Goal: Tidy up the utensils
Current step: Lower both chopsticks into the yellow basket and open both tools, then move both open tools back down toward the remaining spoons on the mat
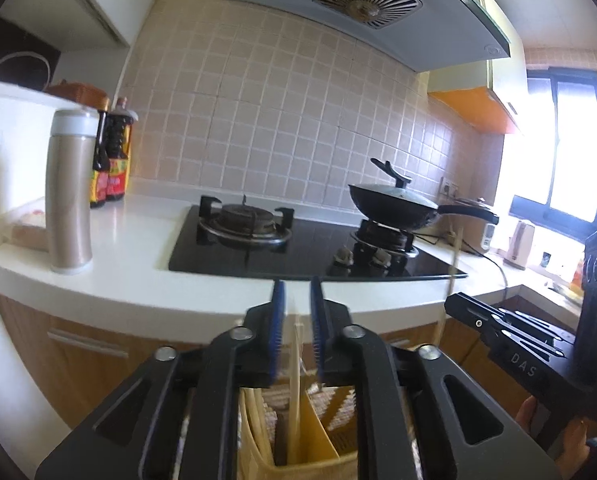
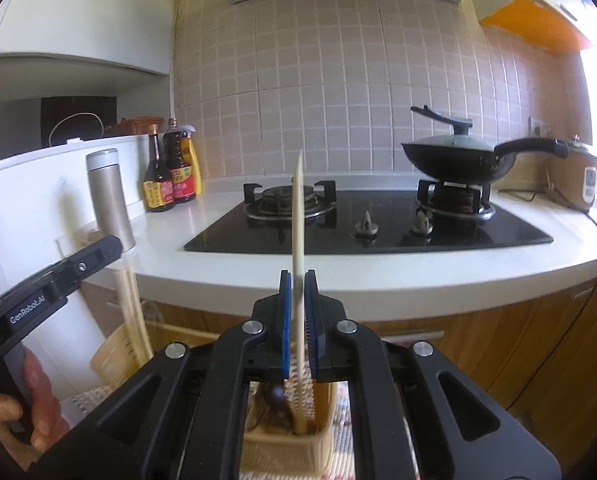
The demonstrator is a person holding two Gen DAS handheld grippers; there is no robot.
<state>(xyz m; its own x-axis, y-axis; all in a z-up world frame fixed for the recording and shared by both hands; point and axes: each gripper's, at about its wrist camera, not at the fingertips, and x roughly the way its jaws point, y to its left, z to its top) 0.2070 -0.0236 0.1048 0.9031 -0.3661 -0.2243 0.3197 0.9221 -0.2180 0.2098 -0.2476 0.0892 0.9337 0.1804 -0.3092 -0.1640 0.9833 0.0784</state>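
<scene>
Readable writing: "GenRobot.AI" is printed on the body of the left gripper [image 2: 98, 254] as seen from the right wrist view; "DAS" is printed on the body of the right gripper [image 1: 464, 306] as seen from the left wrist view. The 2 sauce bottles [image 2: 170, 176] carry red-and-yellow labels; their text is too small to read.

Left gripper [image 1: 298, 304]: jaws released, blue pads apart. A pale chopstick [image 1: 296, 380] stands between the pads without pressing on either. Its long axis is near vertical, and its lower end sits in a compartment of the yellow utensil holder [image 1: 318, 432] below.

Right gripper [image 2: 297, 292]: jaws clenched on a pale wooden utensil [image 2: 298, 216]. Its long axis is vertical; the flat upper end points up, and the lower end reaches into a woven basket [image 2: 258, 452] beneath the jaws. A dark utensil [image 2: 276, 394] also rests in that basket.

The tabletop [image 2: 378, 276] carries a gas hob [image 2: 370, 232], a lidded wok [image 2: 458, 160] and a steel flask [image 1: 68, 188].
</scene>
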